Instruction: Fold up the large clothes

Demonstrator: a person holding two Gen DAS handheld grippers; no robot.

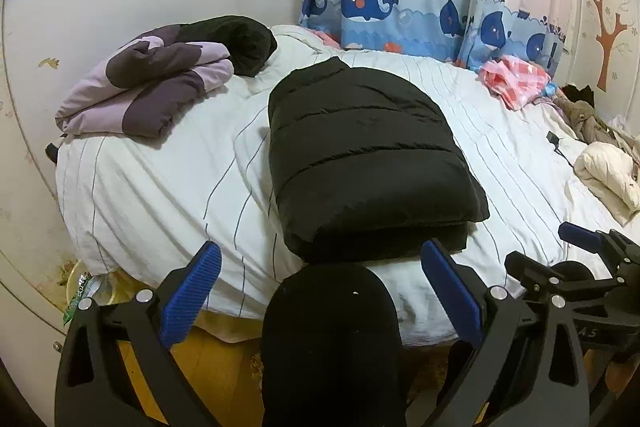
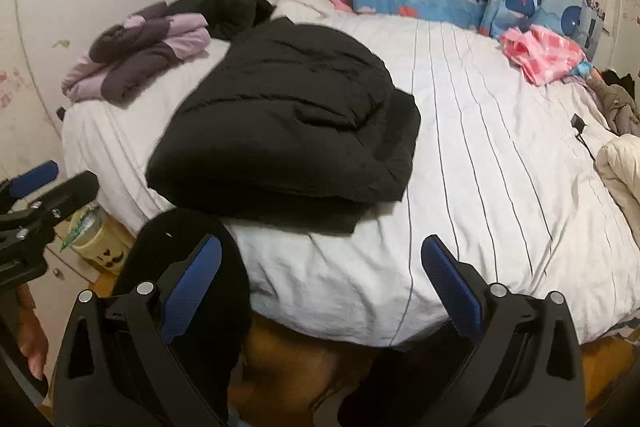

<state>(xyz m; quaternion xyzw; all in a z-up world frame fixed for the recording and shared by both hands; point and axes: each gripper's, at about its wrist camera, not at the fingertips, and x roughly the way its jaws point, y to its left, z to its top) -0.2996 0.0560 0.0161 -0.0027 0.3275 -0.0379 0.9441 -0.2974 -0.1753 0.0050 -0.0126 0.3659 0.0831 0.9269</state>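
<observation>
The black jacket [image 1: 360, 155] lies folded into a thick rectangle on the striped bed [image 1: 168, 187], its near edge at the bed's front rim. It sits straight ahead of the left gripper [image 1: 320, 291], just beyond its blue pads [image 1: 192, 295], and ahead and to the left of the right gripper [image 2: 320, 291]. Both grippers hang in front of the bed with jaws spread wide, holding nothing and touching no cloth. Below each, a dark trouser leg [image 1: 332, 339] stands against the bed's edge. Farther off, left of both grippers, a folded purple garment [image 1: 148, 87] rests at the far corner with a black one [image 1: 240, 43] bunched against it. Far right, a pink cloth [image 1: 516, 79] lies by the whale curtain [image 1: 400, 3], and a cream jacket [image 1: 608, 171] lies at the right edge. In the right view, a bin [image 2: 96, 239] stands on the floor to the lower left.
</observation>
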